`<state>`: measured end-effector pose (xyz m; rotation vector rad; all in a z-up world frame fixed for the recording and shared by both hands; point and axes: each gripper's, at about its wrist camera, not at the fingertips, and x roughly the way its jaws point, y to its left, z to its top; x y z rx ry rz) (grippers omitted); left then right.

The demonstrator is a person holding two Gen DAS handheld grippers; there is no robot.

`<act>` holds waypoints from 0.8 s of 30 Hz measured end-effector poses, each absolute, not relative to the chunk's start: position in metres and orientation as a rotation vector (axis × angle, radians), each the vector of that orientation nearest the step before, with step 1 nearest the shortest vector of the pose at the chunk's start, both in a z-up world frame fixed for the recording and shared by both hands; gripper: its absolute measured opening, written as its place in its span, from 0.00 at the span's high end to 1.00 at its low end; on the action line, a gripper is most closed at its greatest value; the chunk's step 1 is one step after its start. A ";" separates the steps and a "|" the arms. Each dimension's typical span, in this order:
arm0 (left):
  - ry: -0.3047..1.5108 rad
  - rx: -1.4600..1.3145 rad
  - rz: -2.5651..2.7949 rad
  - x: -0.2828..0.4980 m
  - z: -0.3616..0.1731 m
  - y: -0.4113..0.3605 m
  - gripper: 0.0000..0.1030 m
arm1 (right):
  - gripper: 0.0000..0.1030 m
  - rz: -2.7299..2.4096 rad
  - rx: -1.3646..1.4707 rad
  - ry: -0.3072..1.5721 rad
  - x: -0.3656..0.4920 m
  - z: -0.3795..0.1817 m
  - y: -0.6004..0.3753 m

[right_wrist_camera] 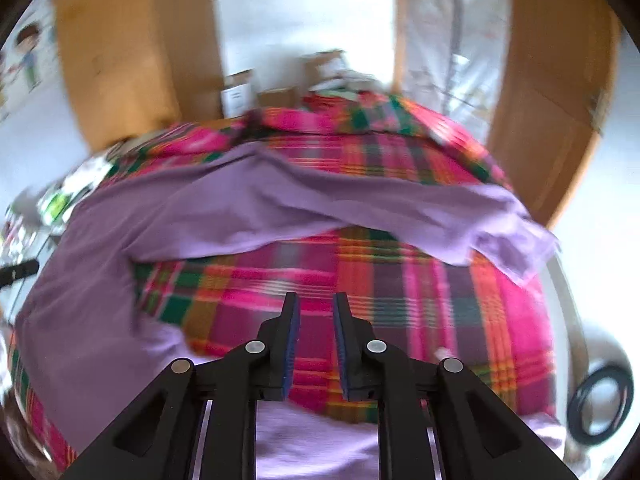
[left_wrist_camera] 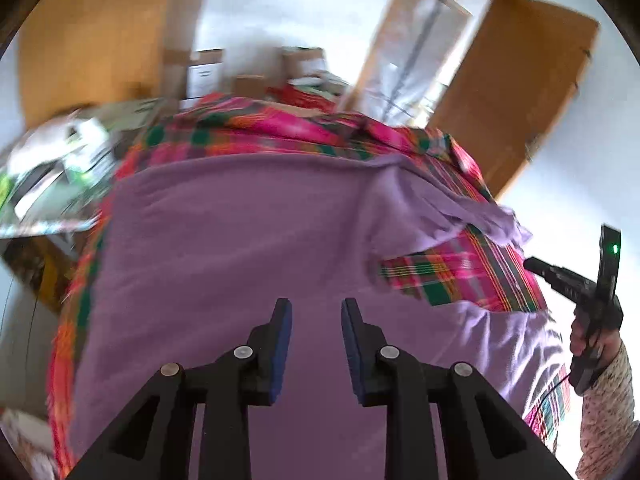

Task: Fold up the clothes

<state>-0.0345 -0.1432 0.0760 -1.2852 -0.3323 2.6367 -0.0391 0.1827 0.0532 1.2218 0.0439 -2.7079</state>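
Wooden doors and pale walls stand behind a surface covered by a plaid blanket [right_wrist_camera: 400, 280] in pink, green and orange, with cardboard boxes [left_wrist_camera: 208, 72] stacked at its far end. Spread on the blanket lies a lilac garment [left_wrist_camera: 240, 240], its body flat and wide under my left gripper [left_wrist_camera: 316, 308], whose fingers stand a modest gap apart with nothing between them. One sleeve [right_wrist_camera: 360, 204] runs out sideways across the blanket, its long axis crossing in front of my right gripper [right_wrist_camera: 316, 304] from left to right, the cuff end toward the blanket's right edge. My right gripper hovers over bare plaid just short of that sleeve, fingers parted a little and holding nothing. So the sleeve lies ahead of my right hand, and that hand is the nearer one to it; the body lies closer to my left. A white label on one box is too blurred to read, and I make out no brand anywhere.
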 end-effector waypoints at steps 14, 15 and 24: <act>0.135 -1.371 2.601 -0.116 0.042 -0.037 0.75 | 0.73 -2.818 1.344 -0.207 -0.073 0.025 0.280; 0.154 -1.380 2.603 -0.119 0.039 -0.034 0.75 | 0.73 -2.823 1.349 -0.218 -0.078 0.023 0.284; 0.256 -1.430 2.599 -0.143 0.023 -0.017 0.75 | 0.73 -2.880 1.413 -0.426 -0.112 -0.001 0.330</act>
